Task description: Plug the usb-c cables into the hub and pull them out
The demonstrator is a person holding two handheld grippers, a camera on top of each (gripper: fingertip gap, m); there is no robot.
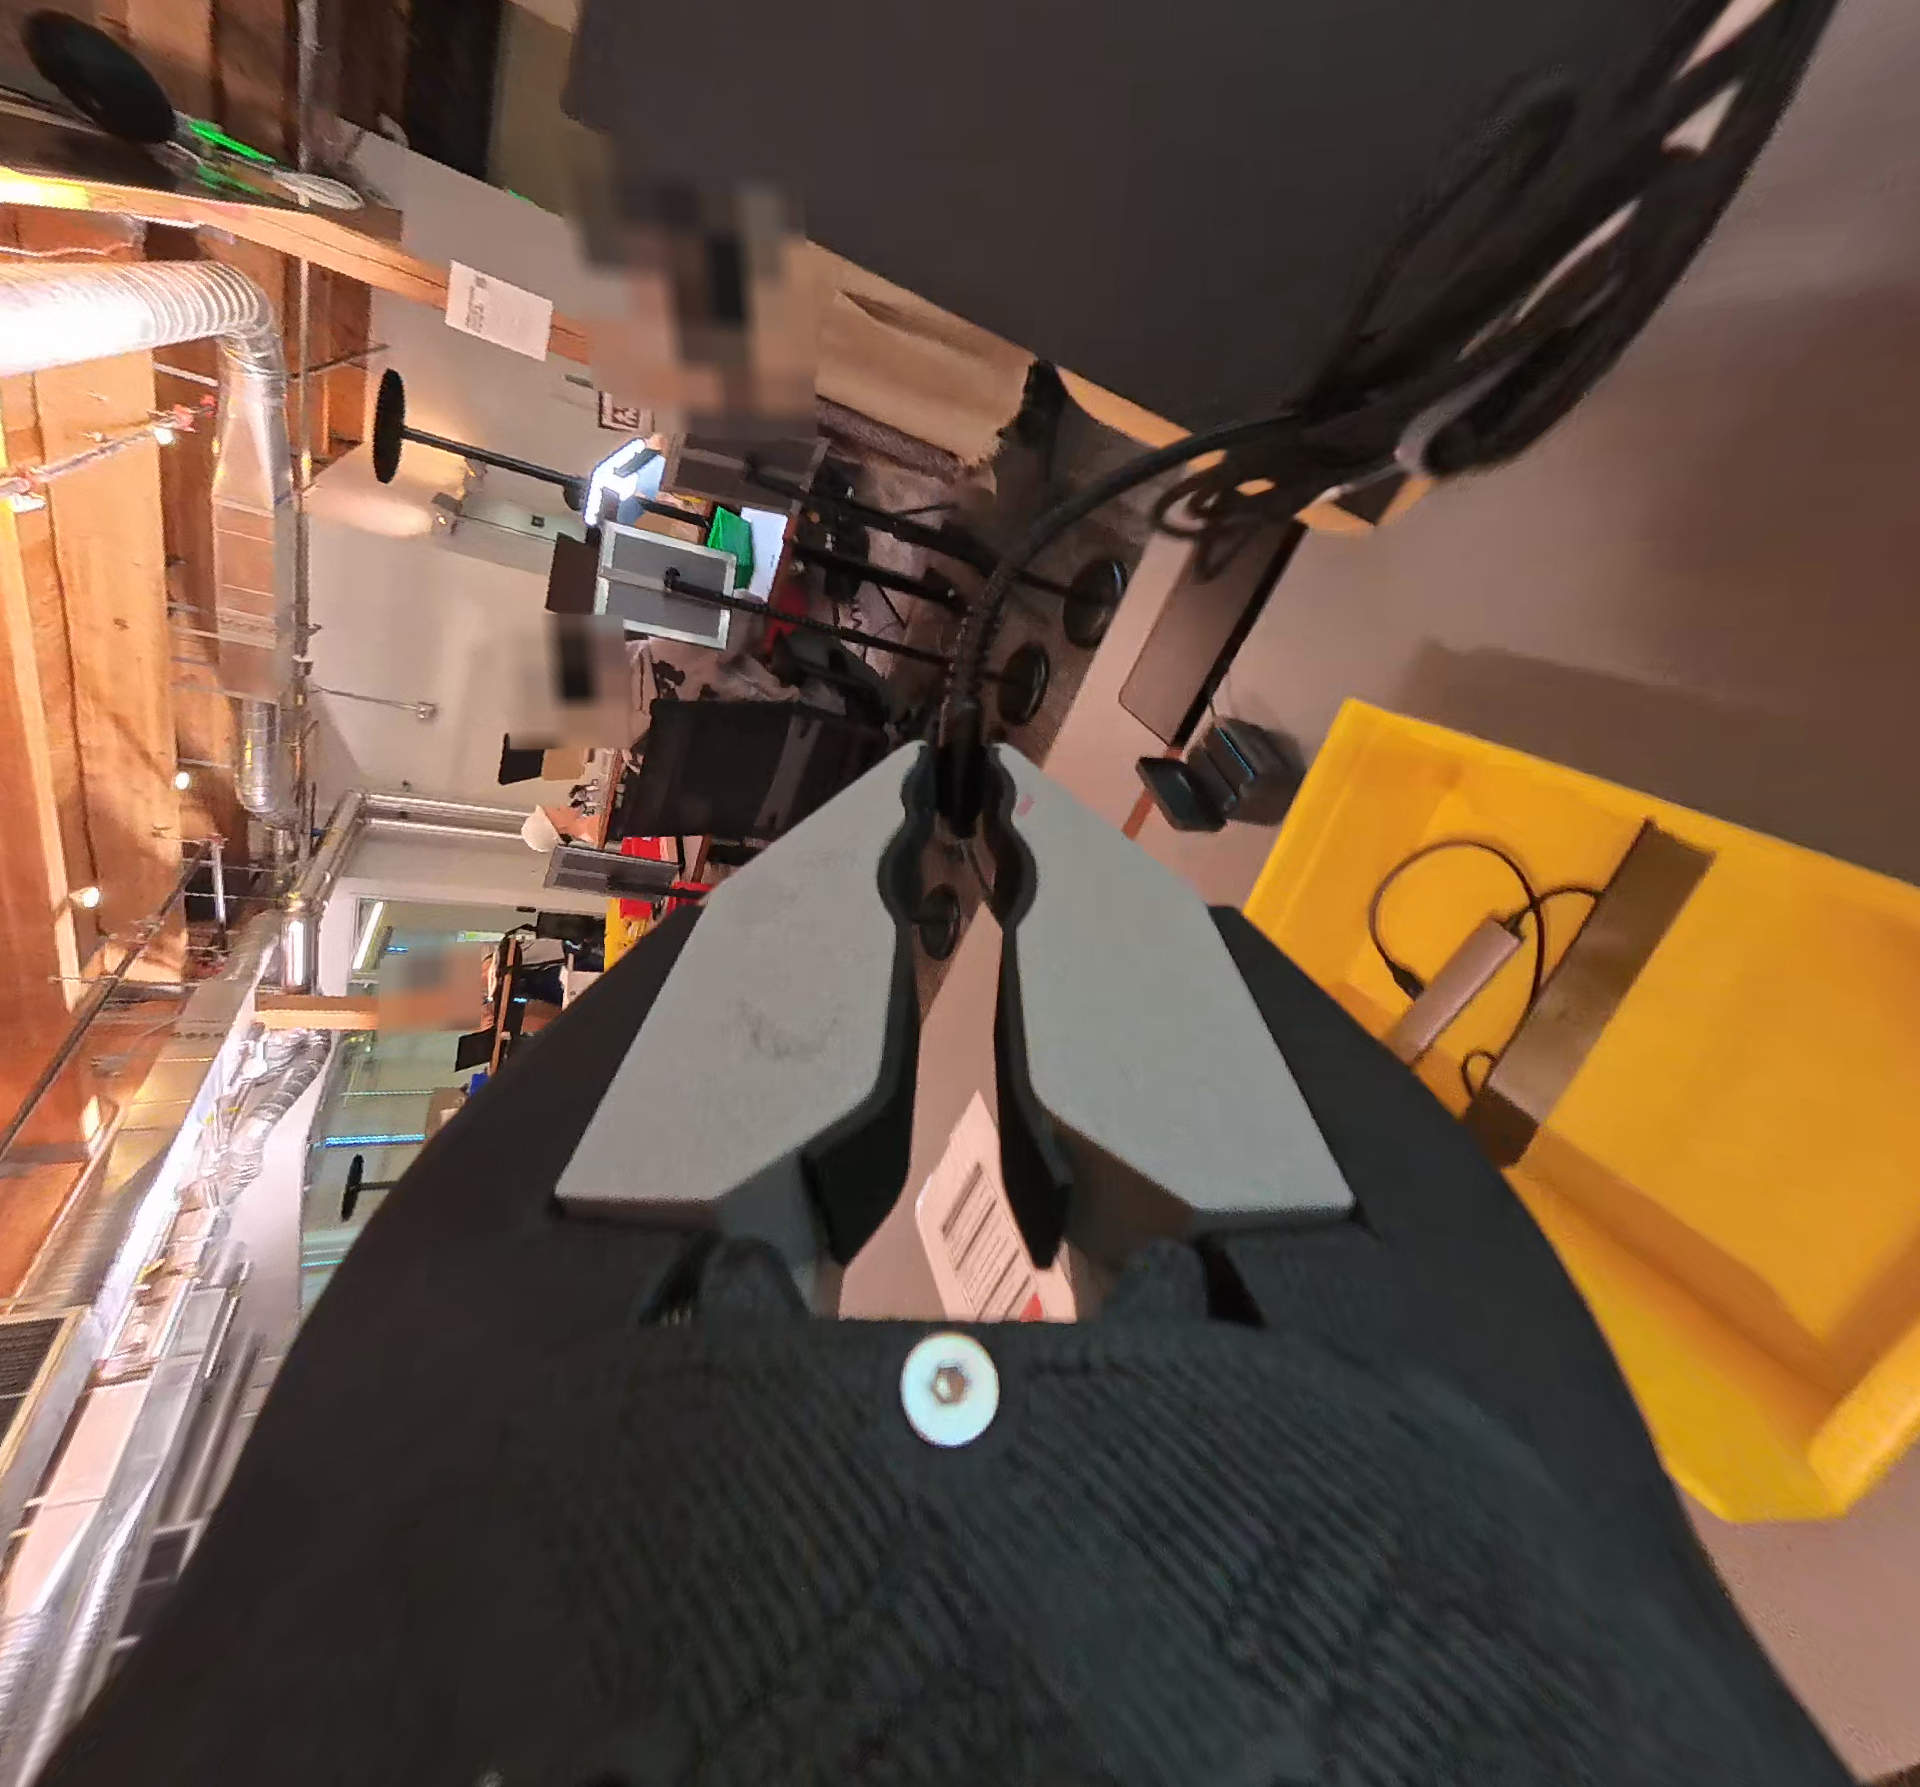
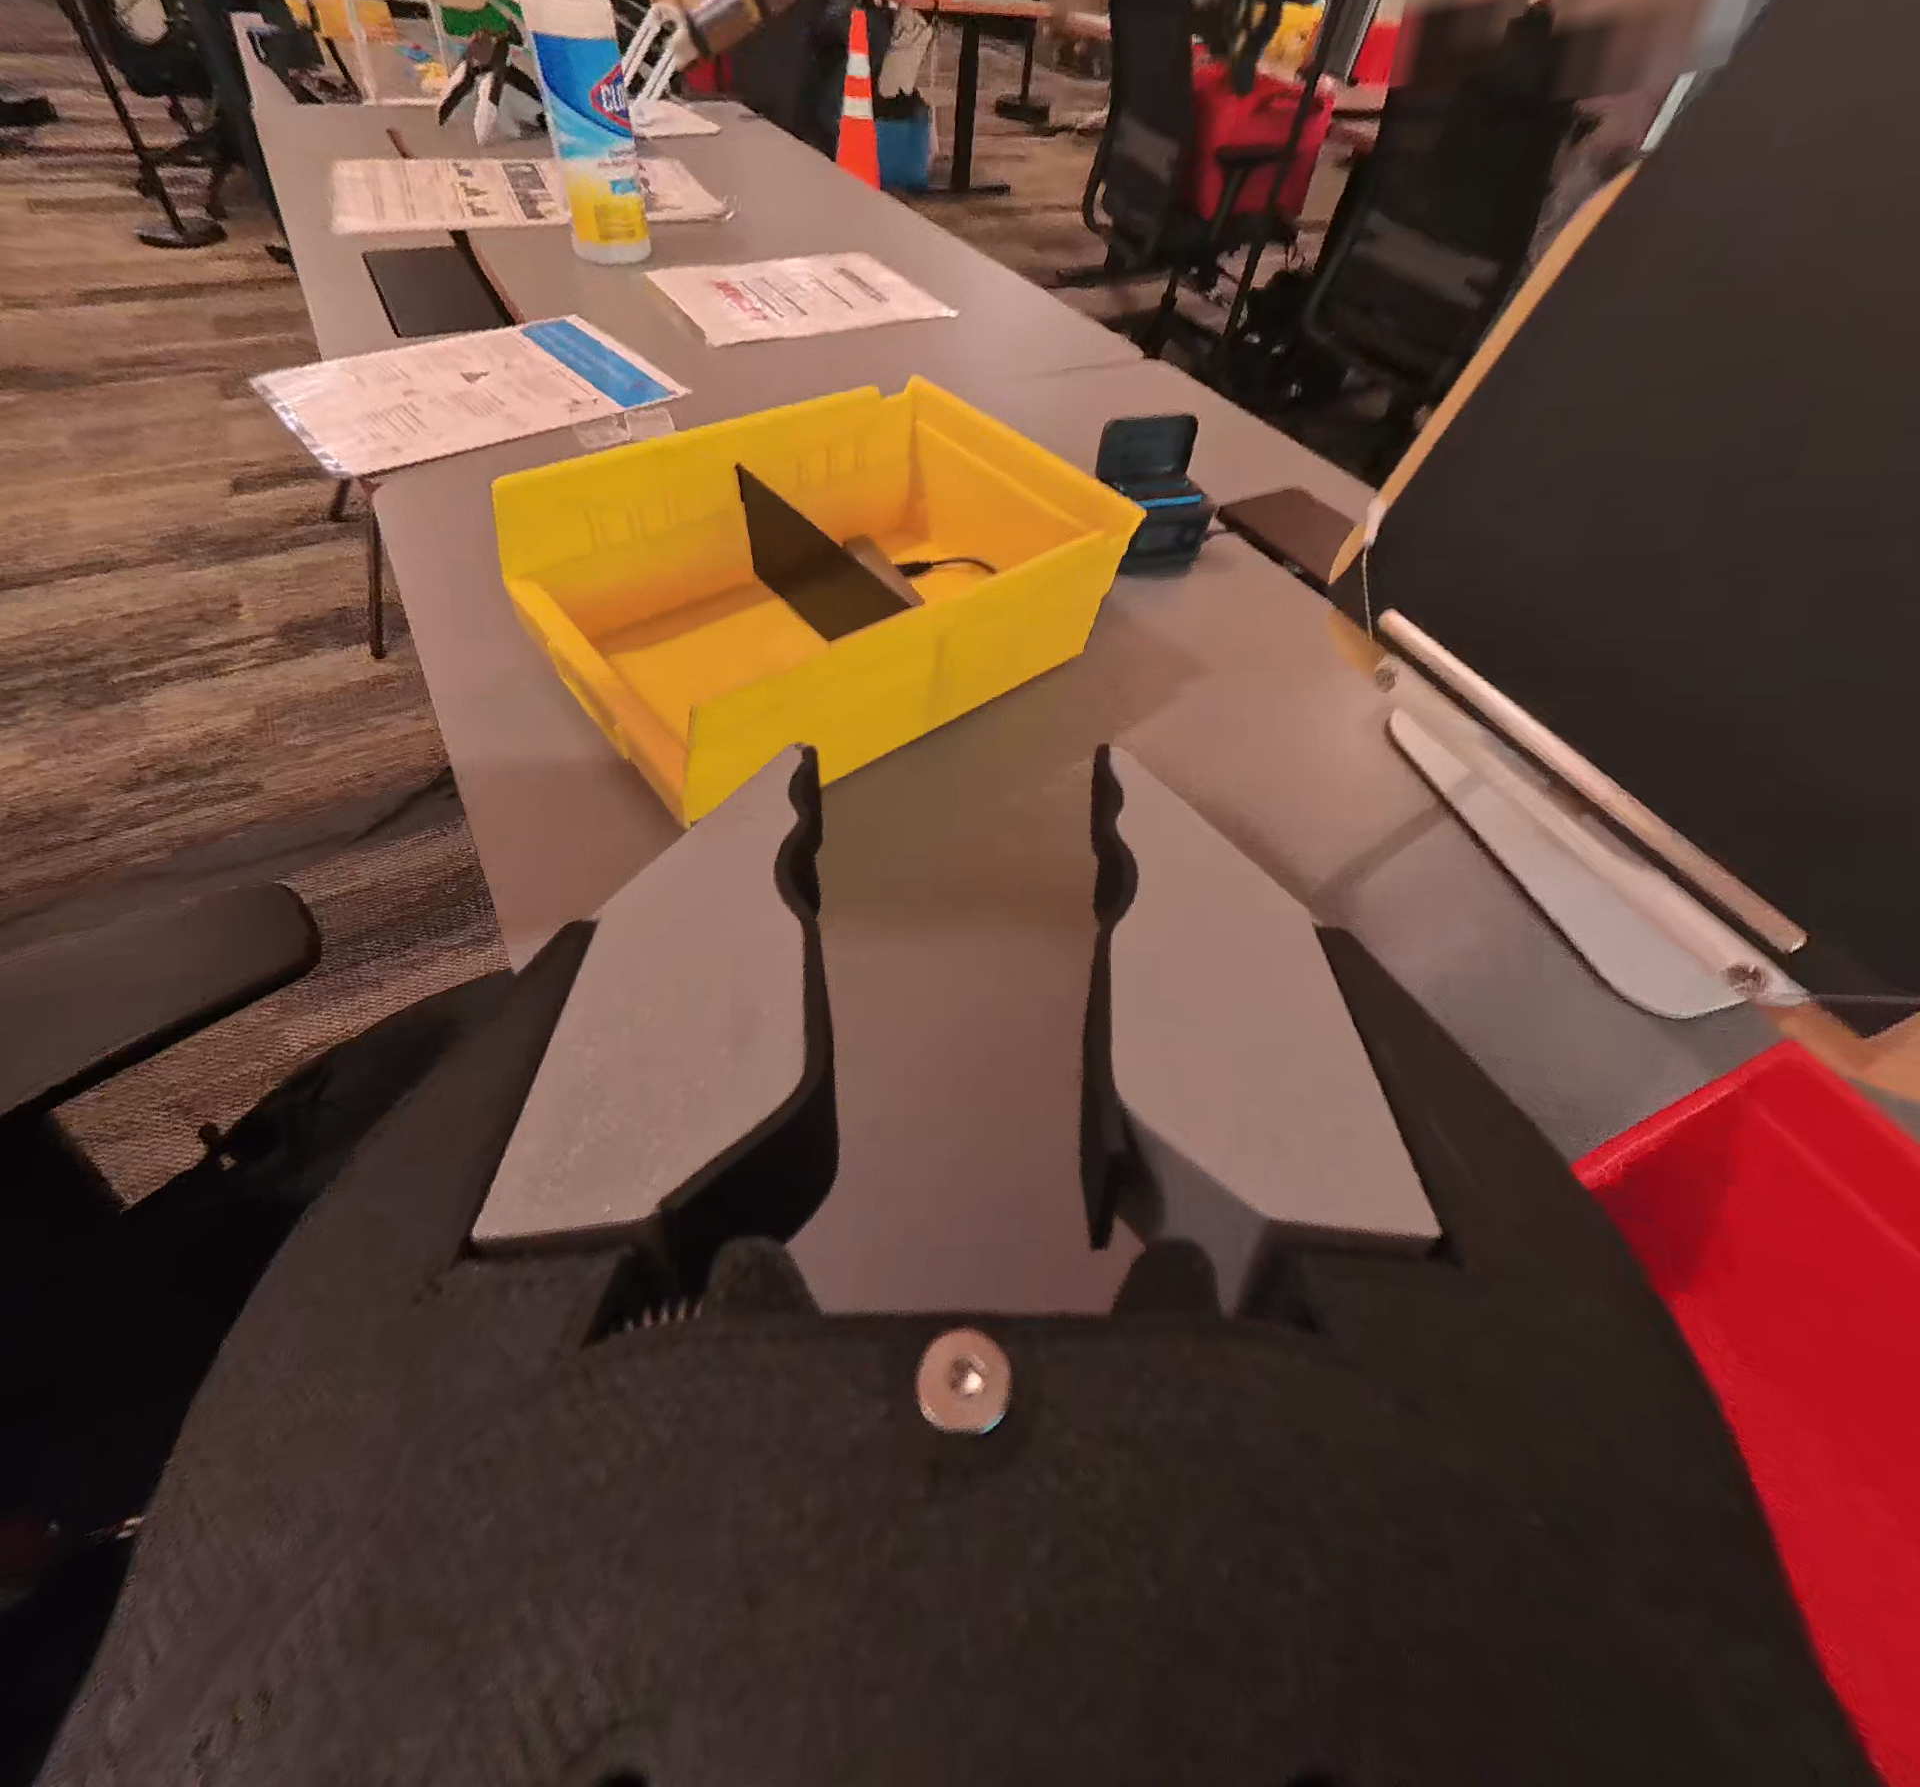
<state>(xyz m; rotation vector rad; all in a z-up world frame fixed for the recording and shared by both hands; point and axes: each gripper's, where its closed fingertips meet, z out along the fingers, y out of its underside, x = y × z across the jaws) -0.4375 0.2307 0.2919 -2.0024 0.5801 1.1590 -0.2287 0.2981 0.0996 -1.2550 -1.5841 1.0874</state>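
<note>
Cable (image 1: pixel 997 594) plug pinched in left gripper (image 1: pixel 958 792), held in the air. Right gripper (image 2: pixel 956 781) spread wide, holding nothing. Hub (image 2: pixel 878 565) in yellow bin (image 2: pixel 831 729).

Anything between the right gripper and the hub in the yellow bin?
In the right wrist view, bare grey table runs from the open right gripper to the yellow bin. Then come the bin's near wall and a dark divider, partly hiding the hub.

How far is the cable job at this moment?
Early or between plugs. In hand: the left gripper is shut on a black cable, lifted off the table. The right gripper is open and empty. Left: the hub lies in the yellow bin, unheld.
</note>
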